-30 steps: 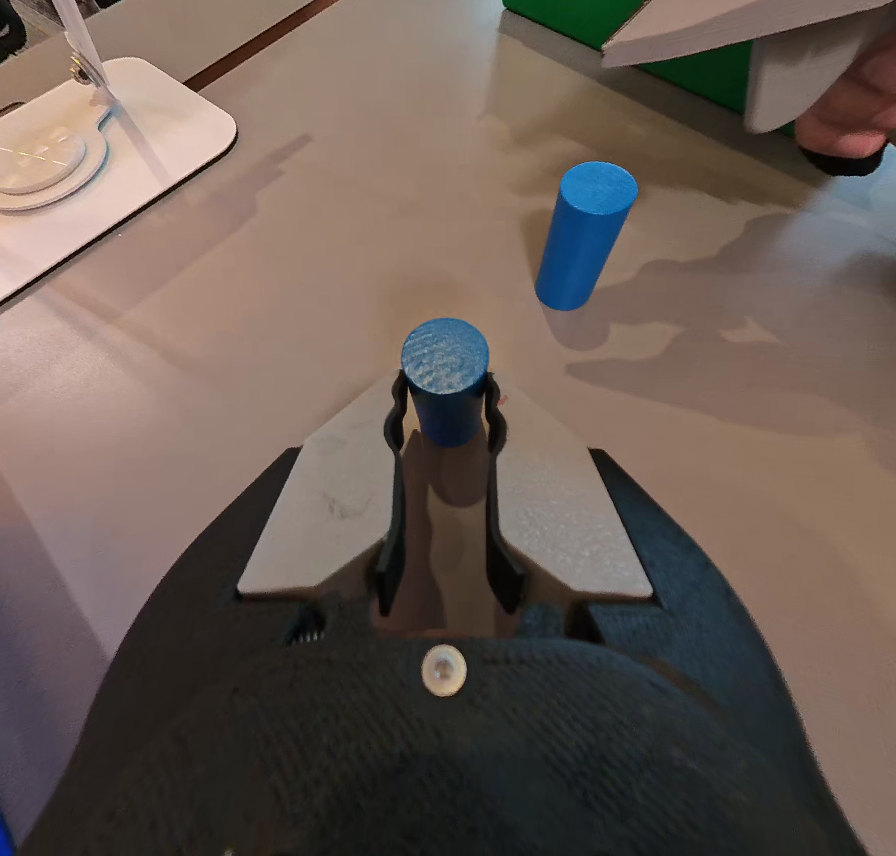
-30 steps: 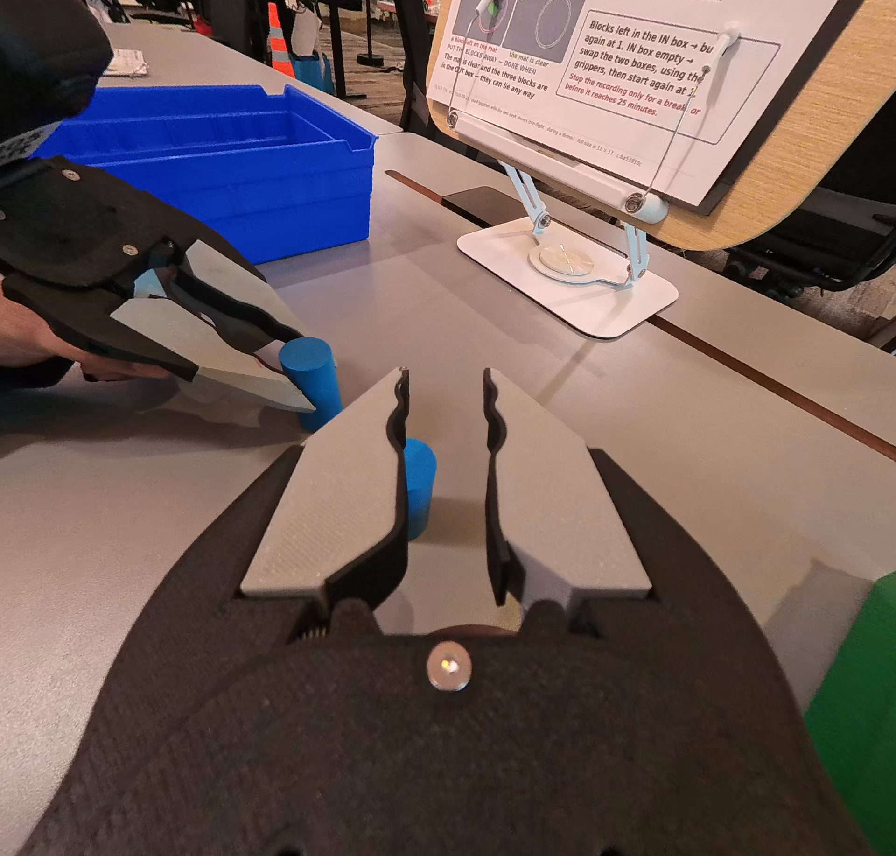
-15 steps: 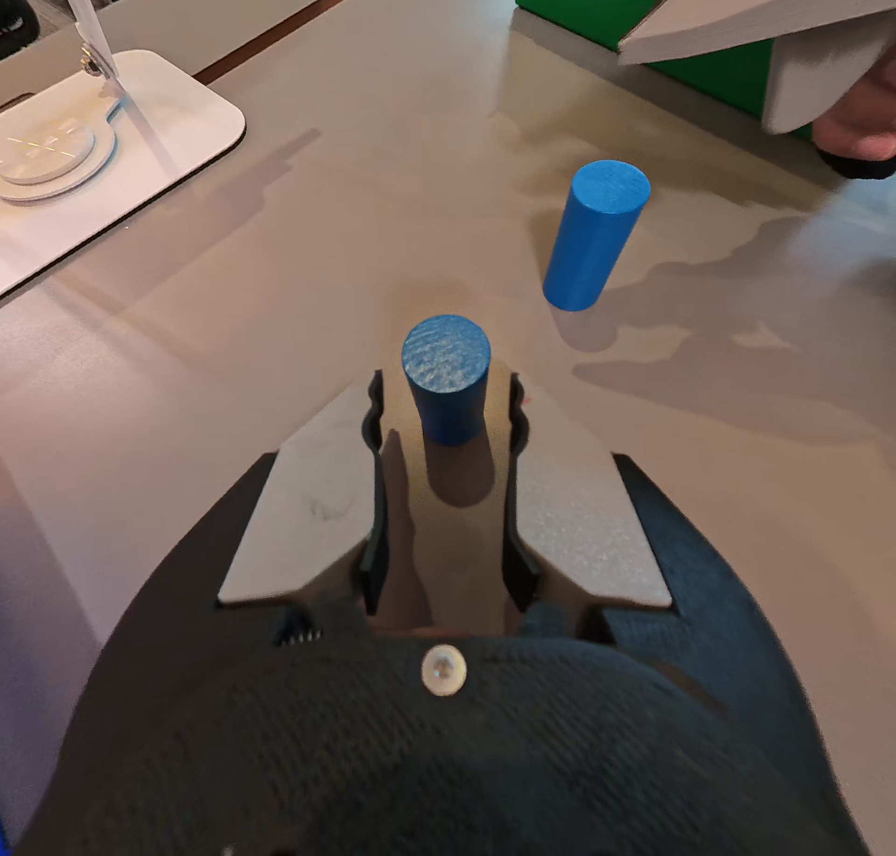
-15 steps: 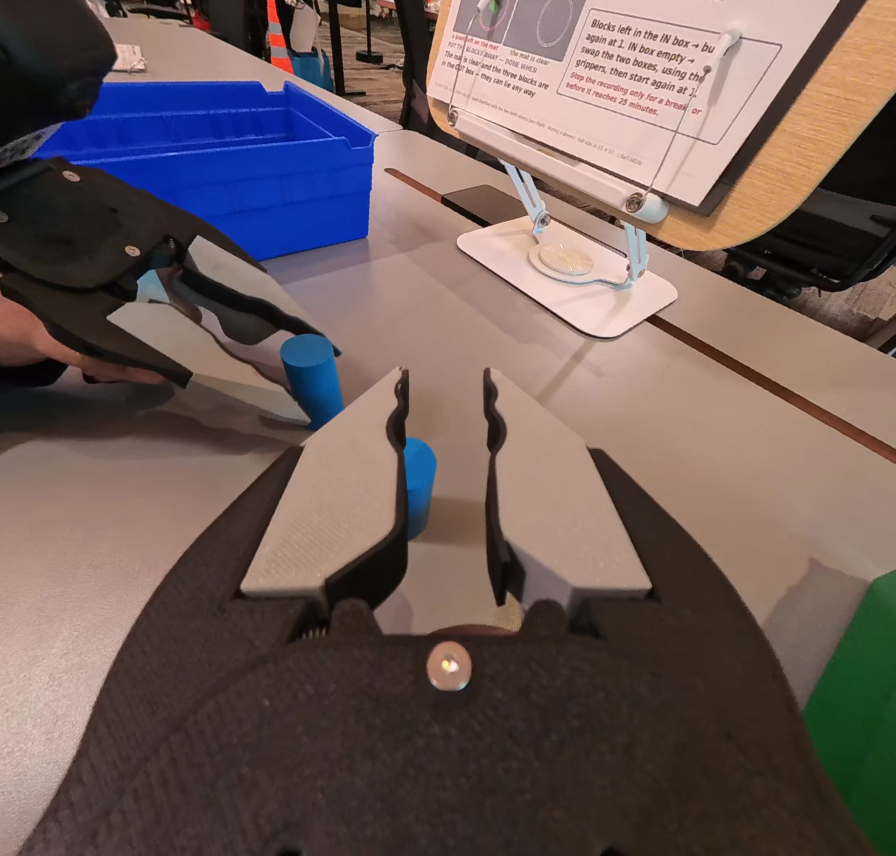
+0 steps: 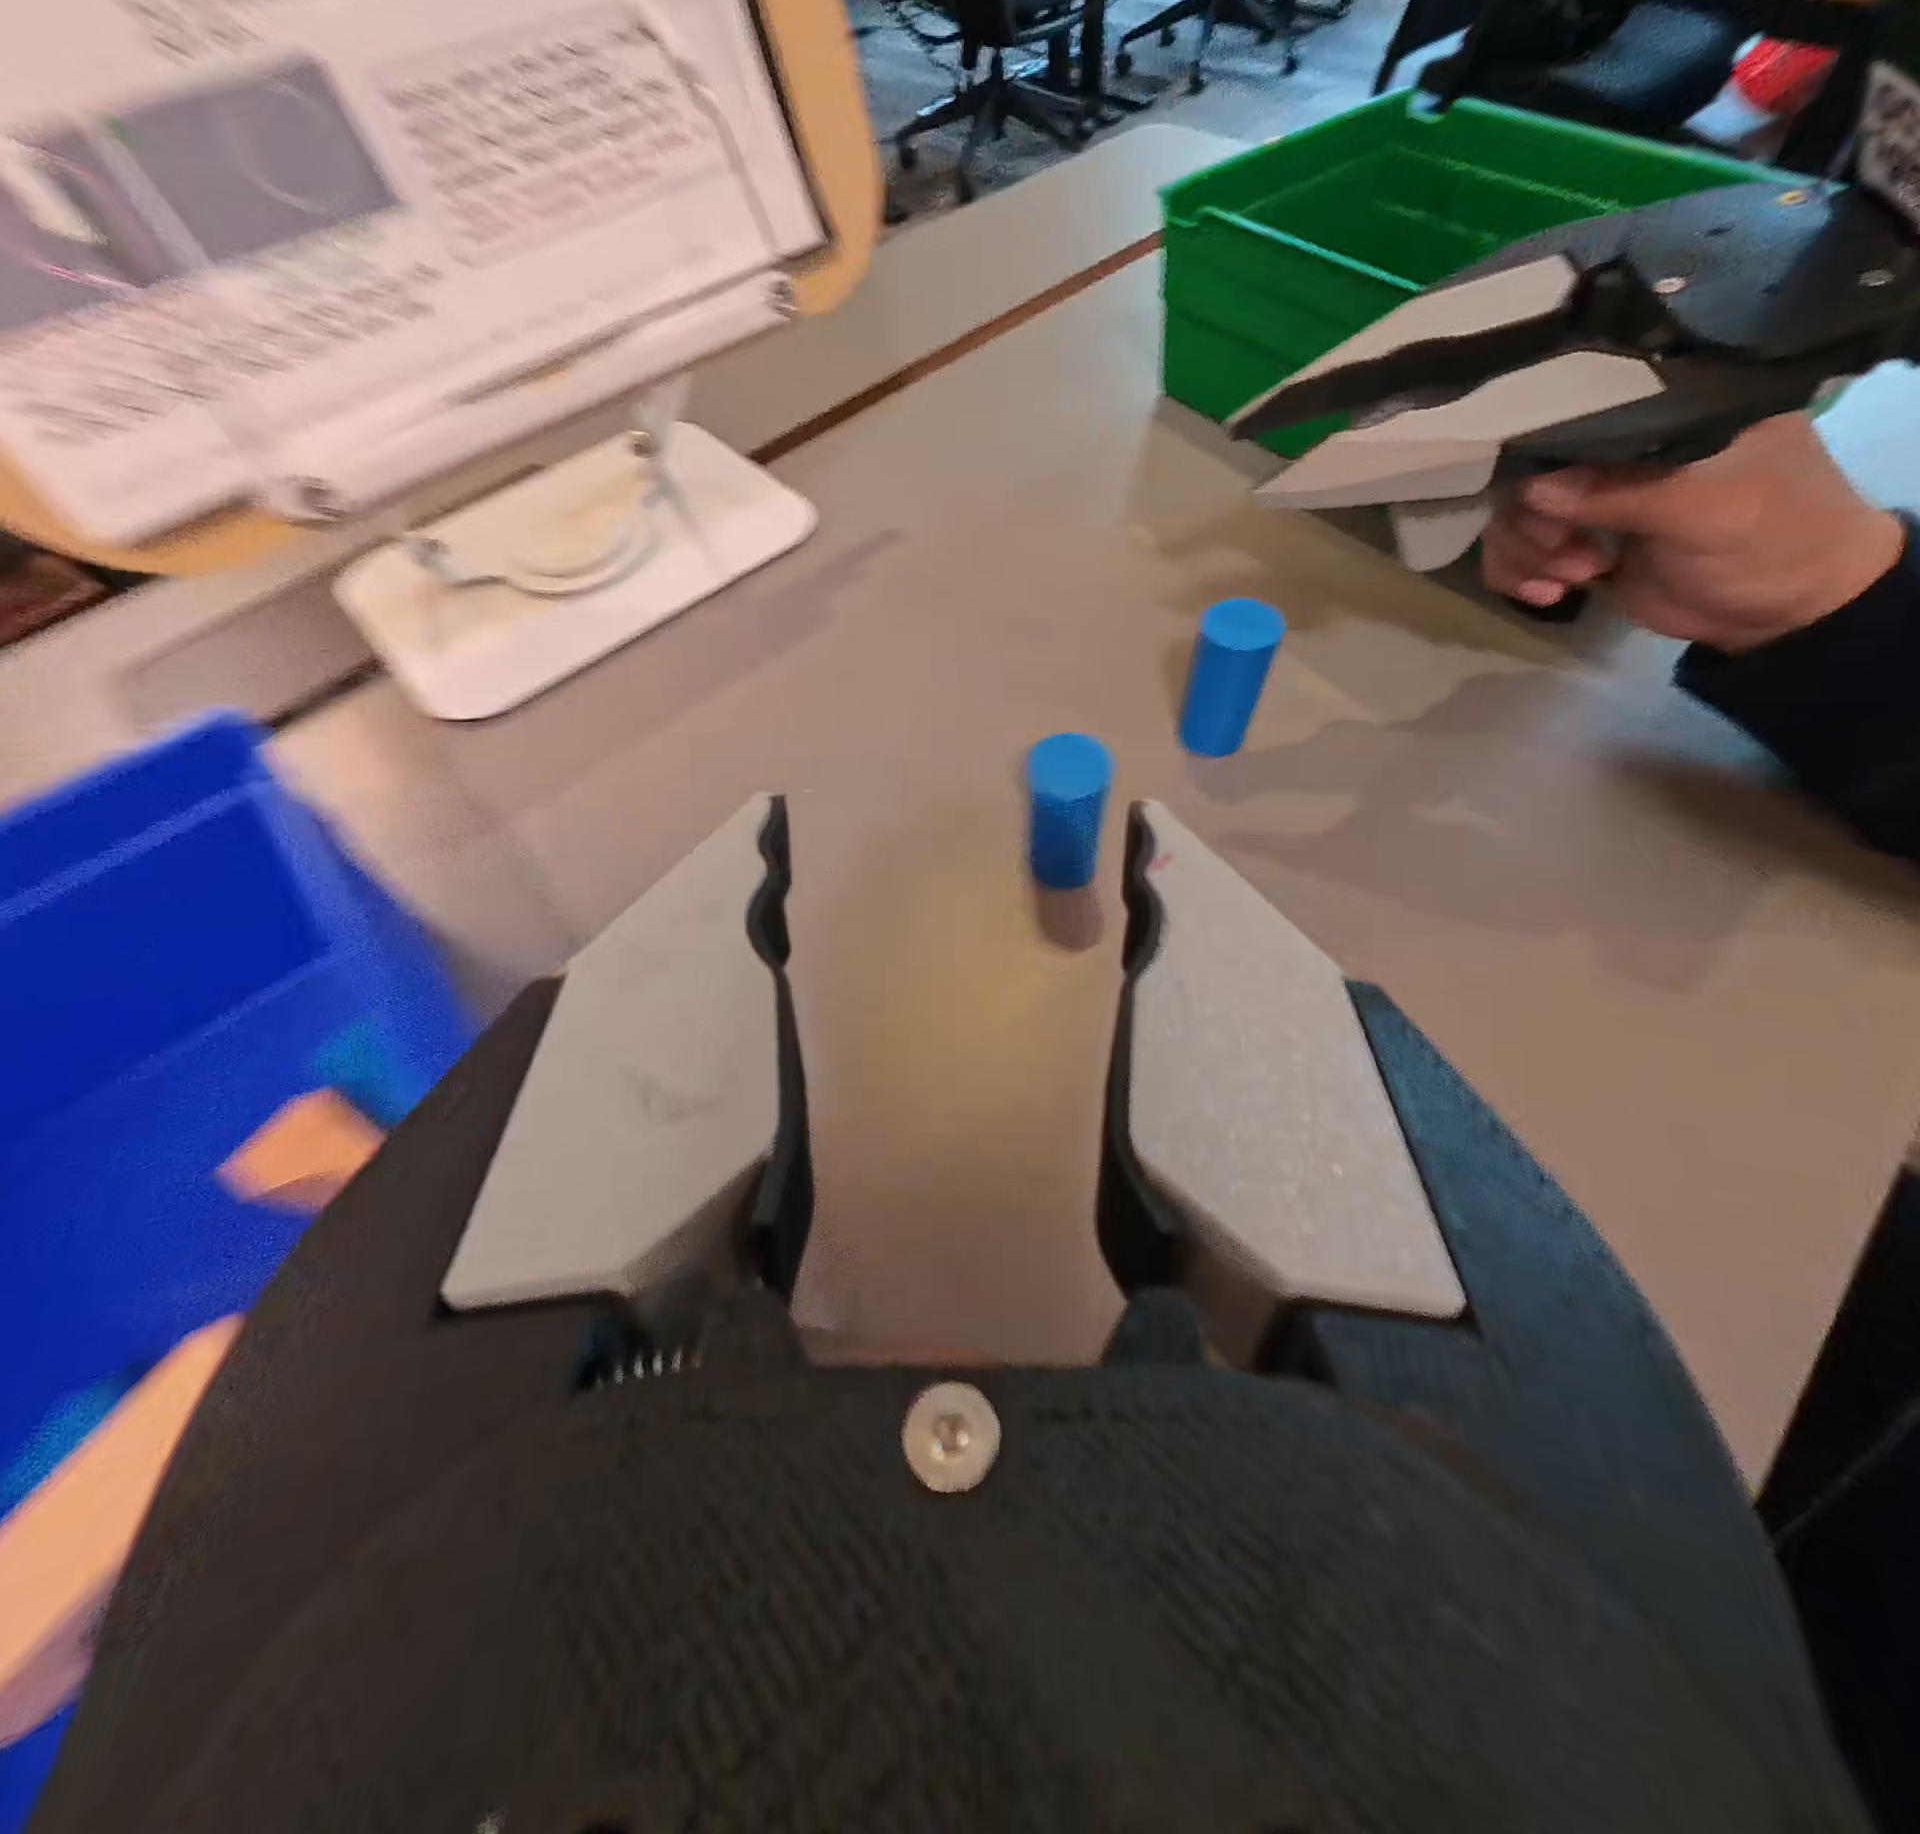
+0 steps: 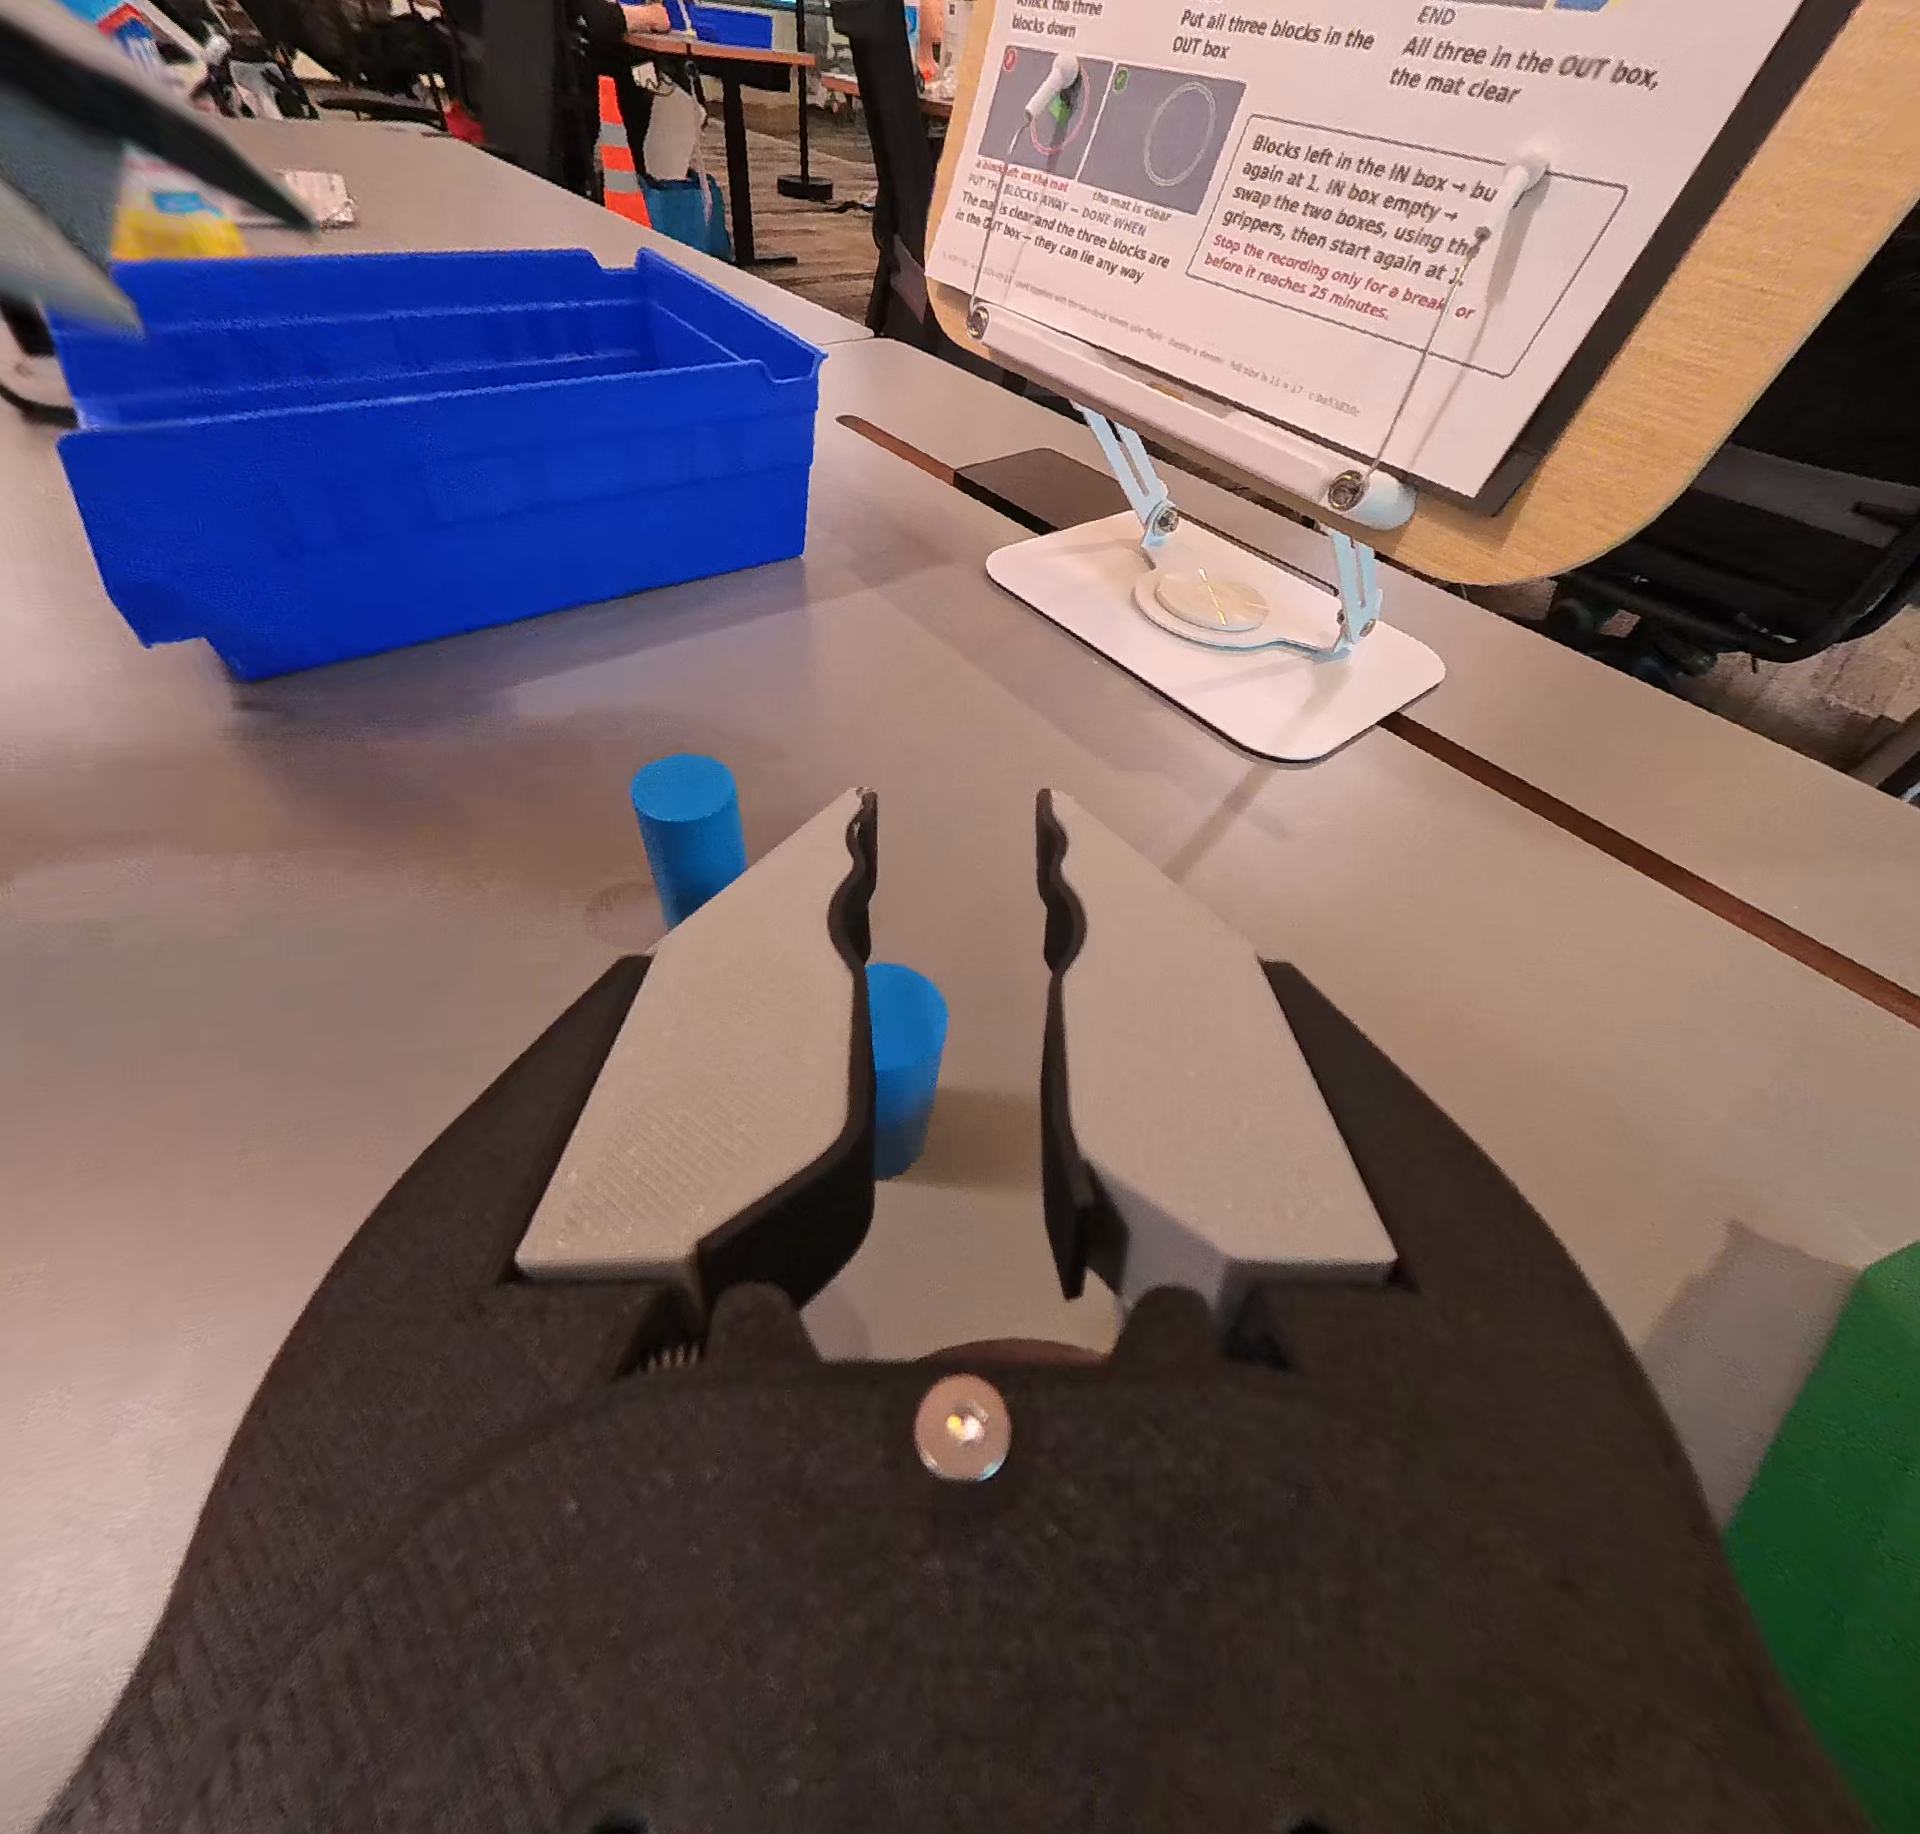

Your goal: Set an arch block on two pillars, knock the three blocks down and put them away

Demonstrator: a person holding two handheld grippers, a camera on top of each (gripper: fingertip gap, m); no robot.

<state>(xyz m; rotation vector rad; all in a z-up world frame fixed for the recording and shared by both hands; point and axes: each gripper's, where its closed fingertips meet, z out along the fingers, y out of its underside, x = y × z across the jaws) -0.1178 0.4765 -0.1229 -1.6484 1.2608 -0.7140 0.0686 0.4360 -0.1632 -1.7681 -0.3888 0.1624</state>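
Note:
Two blue cylinder pillars stand upright and apart on the grey table. In the left wrist view the near pillar [image 5: 1068,828] stands just ahead of my open, empty left gripper [image 5: 956,813], by its right fingertip. The far pillar [image 5: 1229,678] stands beyond it. My right gripper [image 5: 1262,454] hovers above and behind the far pillar. In the right wrist view my right gripper [image 6: 956,813] is open and empty. One pillar [image 6: 904,1067] shows below it, partly hidden by the left finger. The other pillar [image 6: 691,828] stands farther left. Blurred orange-tan shapes [image 5: 301,1150] lie in the blue box.
A blue box [image 5: 156,953] sits at the left, also in the right wrist view [image 6: 436,454]. A green box [image 5: 1403,226] stands at the far right, its corner showing [image 6: 1829,1524]. A sheet on a white stand [image 6: 1216,621] is at the back. To reach the pillar [image 6: 904,1067] in a straight line is about 6 cm for my right fingers, about 20 cm for my left.
My left gripper let go of the near pillar, opened wide, and drew back, up and left toward the blue box. The pillar stays upright. The right gripper has barely moved.

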